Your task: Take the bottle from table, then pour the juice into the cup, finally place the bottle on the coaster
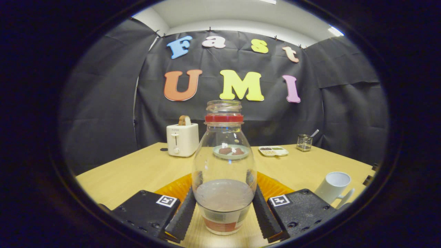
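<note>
A clear bottle (224,162) with a red ring at its open neck stands upright between my fingers, with pale juice filling its lower part. My gripper (224,193) is shut on the bottle, and both fingers (182,213) press on its lower sides. An orange coaster (175,189) lies flat on the table just behind the bottle and shows on either side of it. I cannot tell whether the bottle's base touches the wood. A white cup (332,186) with a handle stands to the right, beyond the right finger.
On the wooden table (137,168), a white toaster (182,139) holding a bread slice stands at the back left. Farther back are a plate of food (231,151), a small divided dish (274,151) and a small holder (304,142).
</note>
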